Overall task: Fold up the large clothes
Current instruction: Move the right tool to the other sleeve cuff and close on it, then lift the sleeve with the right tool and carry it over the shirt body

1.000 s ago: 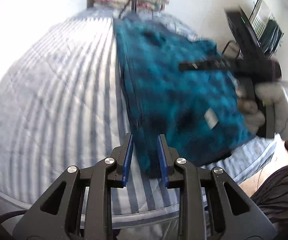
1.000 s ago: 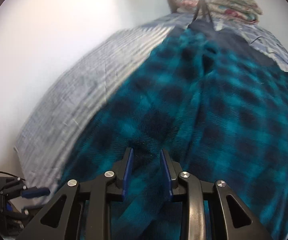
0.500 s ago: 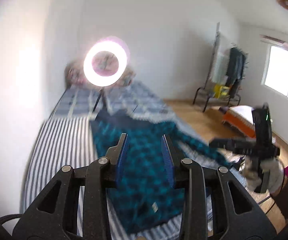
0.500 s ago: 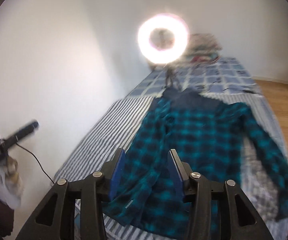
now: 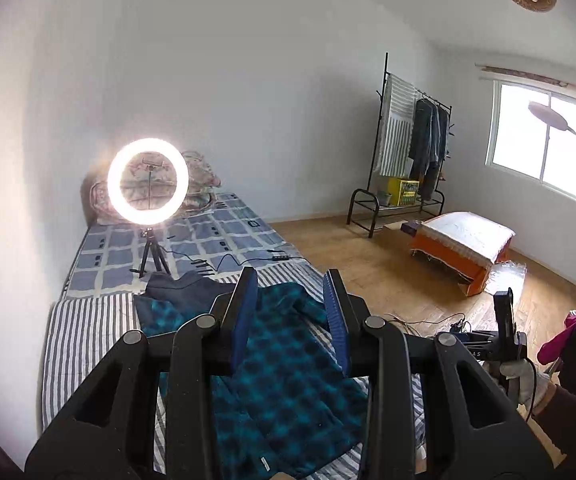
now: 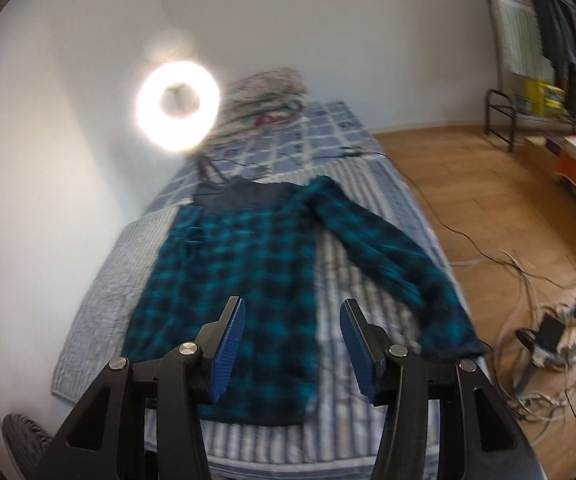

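A long bed (image 5: 87,332), covered in a striped blue-and-white sheet near the camera and a blue checked one farther off, runs from 6 o'clock toward 12 in the right wrist view. Beside it, from 3 to 5 o'clock, lies the wooden floor (image 6: 500,200).

On the striped part, the teal plaid shirt (image 6: 247,276) lies spread flat at the centre of that view, dark collar toward 12 o'clock and hem toward 6. One sleeve (image 6: 392,256) stretches out to about 4 o'clock, its cuff reaching the edge of the bed. The other side of the shirt appears folded in over the body.

A clothes rack (image 5: 412,160) with hanging garments stands at 2 o'clock in the left wrist view, and a low orange-skirted stand (image 5: 464,248) sits at 3 o'clock. A lit ring light (image 5: 147,181) on a small tripod stands on the checked sheet at 10 o'clock, in front of a pile of patterned bedding (image 5: 199,184). A tangle of cables (image 6: 544,320) lies on the floor at 4 o'clock in the right wrist view.

The right gripper (image 6: 291,344) hangs above the shirt's hem; its jaws have just been opening and stand apart with nothing between them. The left gripper (image 5: 290,320) is also raised above the shirt, jaws apart and holding nothing, having opened a moment ago.
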Action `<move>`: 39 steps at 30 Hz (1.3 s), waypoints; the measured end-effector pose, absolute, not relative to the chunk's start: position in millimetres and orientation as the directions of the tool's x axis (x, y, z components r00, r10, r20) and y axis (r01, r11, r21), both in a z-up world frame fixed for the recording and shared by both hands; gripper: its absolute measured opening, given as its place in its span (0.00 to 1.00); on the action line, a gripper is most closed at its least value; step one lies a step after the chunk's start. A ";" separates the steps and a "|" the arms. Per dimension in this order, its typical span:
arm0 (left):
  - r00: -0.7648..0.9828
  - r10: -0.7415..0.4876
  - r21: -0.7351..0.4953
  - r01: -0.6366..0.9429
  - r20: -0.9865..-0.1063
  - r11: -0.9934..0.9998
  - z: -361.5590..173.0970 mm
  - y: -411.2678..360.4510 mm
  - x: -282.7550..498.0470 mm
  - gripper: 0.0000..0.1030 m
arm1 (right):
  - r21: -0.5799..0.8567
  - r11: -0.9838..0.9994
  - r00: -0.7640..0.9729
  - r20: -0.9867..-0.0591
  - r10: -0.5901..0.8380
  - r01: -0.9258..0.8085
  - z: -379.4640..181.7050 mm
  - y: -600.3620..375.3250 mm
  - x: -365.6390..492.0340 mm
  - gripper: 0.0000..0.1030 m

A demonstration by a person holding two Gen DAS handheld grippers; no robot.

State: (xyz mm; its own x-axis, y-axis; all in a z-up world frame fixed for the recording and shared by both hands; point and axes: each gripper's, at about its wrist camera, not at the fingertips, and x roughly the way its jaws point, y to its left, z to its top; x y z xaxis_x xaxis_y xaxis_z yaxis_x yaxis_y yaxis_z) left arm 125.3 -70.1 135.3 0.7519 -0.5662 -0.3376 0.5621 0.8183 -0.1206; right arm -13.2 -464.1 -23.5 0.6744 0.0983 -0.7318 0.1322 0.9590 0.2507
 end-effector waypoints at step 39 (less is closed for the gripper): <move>0.457 -0.540 -0.193 0.610 -0.707 0.768 -103.9 -178.0 149.1 0.33 | 0.514 0.709 0.582 -0.793 0.180 0.483 -194.3 -660.7 -39.0 0.30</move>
State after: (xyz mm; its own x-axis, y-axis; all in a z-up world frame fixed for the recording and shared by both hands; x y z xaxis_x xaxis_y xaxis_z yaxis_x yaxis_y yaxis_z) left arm 149.1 -178.0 -103.9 0.4568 -0.5403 -0.7066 0.6104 0.7683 -0.1928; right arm -39.0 -660.7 -194.3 0.5816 0.1795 -0.7934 0.4827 0.7088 0.5143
